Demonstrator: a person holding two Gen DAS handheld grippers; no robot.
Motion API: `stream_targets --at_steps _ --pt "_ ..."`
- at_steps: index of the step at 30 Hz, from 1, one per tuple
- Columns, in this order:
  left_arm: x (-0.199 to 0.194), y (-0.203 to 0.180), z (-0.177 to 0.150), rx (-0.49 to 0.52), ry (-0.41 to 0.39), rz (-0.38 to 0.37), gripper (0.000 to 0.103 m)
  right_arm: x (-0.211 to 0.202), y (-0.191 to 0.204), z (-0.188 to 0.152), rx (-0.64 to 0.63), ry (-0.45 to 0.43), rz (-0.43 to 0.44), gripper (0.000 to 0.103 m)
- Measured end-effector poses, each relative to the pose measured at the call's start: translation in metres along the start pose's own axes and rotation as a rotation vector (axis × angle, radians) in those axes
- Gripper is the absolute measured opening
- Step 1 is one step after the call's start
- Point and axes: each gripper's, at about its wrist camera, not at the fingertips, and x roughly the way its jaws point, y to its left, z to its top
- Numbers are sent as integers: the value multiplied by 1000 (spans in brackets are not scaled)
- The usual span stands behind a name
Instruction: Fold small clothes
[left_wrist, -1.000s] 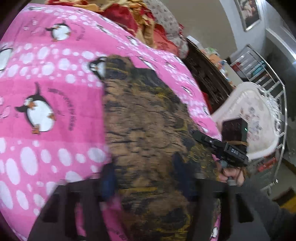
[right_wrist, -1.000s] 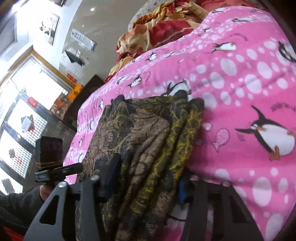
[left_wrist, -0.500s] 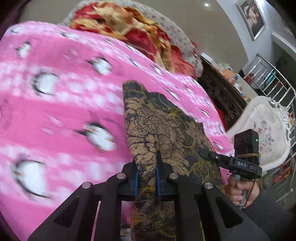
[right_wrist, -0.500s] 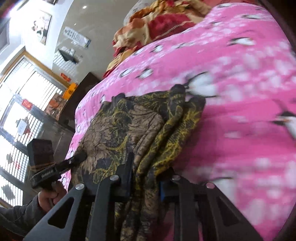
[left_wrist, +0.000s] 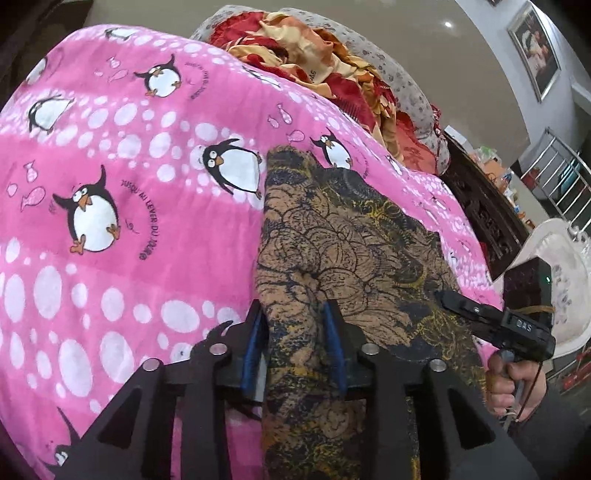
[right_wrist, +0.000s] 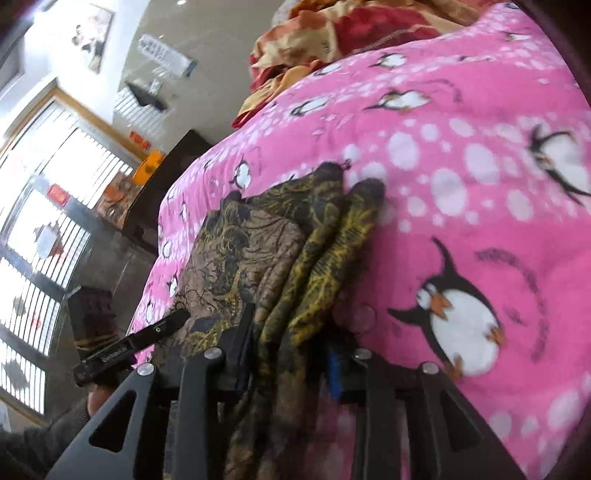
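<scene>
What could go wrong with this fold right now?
1. The left gripper has just been opening with the cloth between its pads, so that edge may slip out.
2. The right gripper has also just been opening around the stacked layers; they could fan apart.
3. The near end of the cloth seems to hang past the blanket edge and may slide off.

"JUSQU'AU LEVER DU JOUR" on blanket (left_wrist: 122, 206)
</scene>
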Motion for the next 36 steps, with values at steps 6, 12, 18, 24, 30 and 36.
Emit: stream_targets --at_steps 6,12,18,24,30,36 --pt "-55 -9 -4 33 -107 64 19 -60 55 -20 -165 -51 -136 37" --pt "-63 -65 -41 233 -47 -29 19 -55 144 -81 -556 15 -216 47" --pt "-28 -67 -81 317 18 25 18 -23 123 -141 -696 85 -413 54" --pt "-30 -62 -82 306 -11 6 18 -29 123 -143 -649 54 -398 58" --pt "-32 -63 -85 302 -18 -1 18 -25 124 -149 -669 24 -432 58" --pt "-32 -63 -85 299 -19 -5 18 -26 122 -149 -664 12 -426 59"
